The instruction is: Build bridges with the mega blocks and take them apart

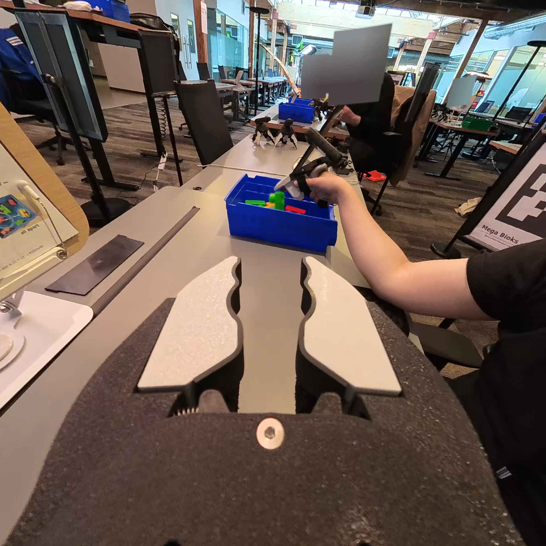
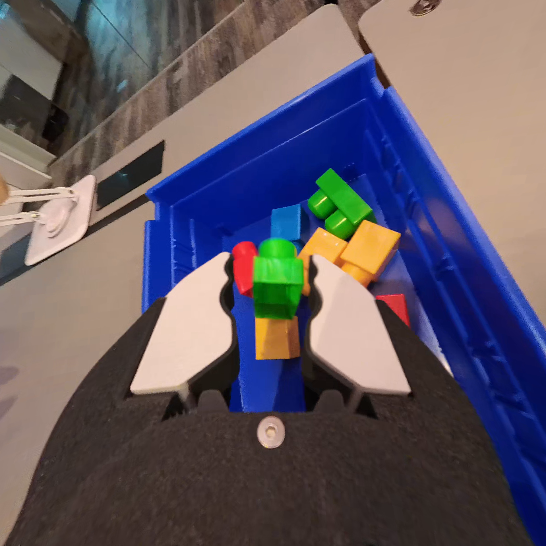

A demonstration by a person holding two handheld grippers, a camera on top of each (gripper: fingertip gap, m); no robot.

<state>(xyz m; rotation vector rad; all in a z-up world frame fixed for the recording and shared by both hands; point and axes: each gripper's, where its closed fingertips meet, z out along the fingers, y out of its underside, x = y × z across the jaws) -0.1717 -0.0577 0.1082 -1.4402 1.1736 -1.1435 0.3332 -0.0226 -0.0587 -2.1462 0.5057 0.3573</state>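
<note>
Step in hand, as it reads: picking a block out of the blue plastic bin (image 2: 443, 206) to start a bridge. The right gripper (image 2: 270, 267) is down inside the bin with its jaws apart, straddling a small green plastic block (image 2: 277, 283) that has a round stud on top; there is a visible gap on the left side, the right finger sits about at the block's edge, and contact cannot be confirmed. The frame is motion-blurred, so whether the block rests on the pile or is partly lifted cannot be told. To do it well: centre the block between the white pads (image 2: 189, 322), close squarely on its flat sides rather than the stud, and lift straight up so it clears the red block (image 2: 243, 269) just left of it and the yellow block (image 2: 276, 338) nearer the camera. The risk is a skewed pinch that twists the block out. The left gripper (image 1: 270, 267) hovers over the grey table (image 1: 177, 236) on the near side of the bin, jaws open and empty, well apart from the blocks. Count in the right wrist view: two green blocks (the targeted one and a long two-stud green block (image 2: 342, 204) at the far end), three yellow or orange, two red, one light blue block (image 2: 285, 221); more may be hidden. One bin, two grippers. No bridge stands on the table yet.
</note>
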